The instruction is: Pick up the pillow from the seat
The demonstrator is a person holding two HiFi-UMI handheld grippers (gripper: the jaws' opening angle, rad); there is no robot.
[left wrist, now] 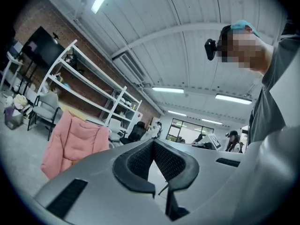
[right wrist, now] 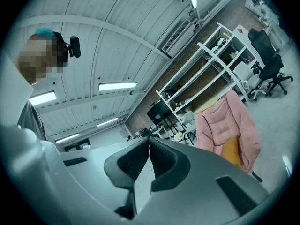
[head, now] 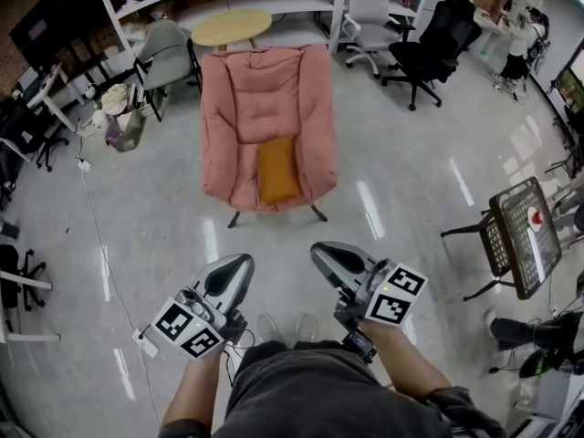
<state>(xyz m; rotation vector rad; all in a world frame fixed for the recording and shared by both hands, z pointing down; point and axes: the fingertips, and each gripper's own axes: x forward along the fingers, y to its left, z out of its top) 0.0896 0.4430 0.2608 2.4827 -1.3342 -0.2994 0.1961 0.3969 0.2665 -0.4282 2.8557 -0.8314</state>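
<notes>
An orange pillow (head: pixel 276 170) lies on the seat of a pink padded chair (head: pixel 265 99) in the middle of the head view. My left gripper (head: pixel 243 263) and right gripper (head: pixel 318 250) are held close to my body, well short of the chair, both pointing toward it. Each is shut with nothing between its jaws. In the left gripper view the shut gripper (left wrist: pixel 153 142) points up past the pink chair (left wrist: pixel 77 142) at the left. In the right gripper view the shut gripper (right wrist: pixel 149 139) has the chair (right wrist: pixel 225 118) and pillow (right wrist: pixel 231 150) to its right.
A round wooden table (head: pixel 232 27) and white shelving stand behind the chair. A grey chair (head: pixel 164 55) is at the left, black office chairs (head: pixel 436 36) at the right. A black mesh chair (head: pixel 516 237) stands close on my right. A cable (head: pixel 100 245) runs across the glossy floor.
</notes>
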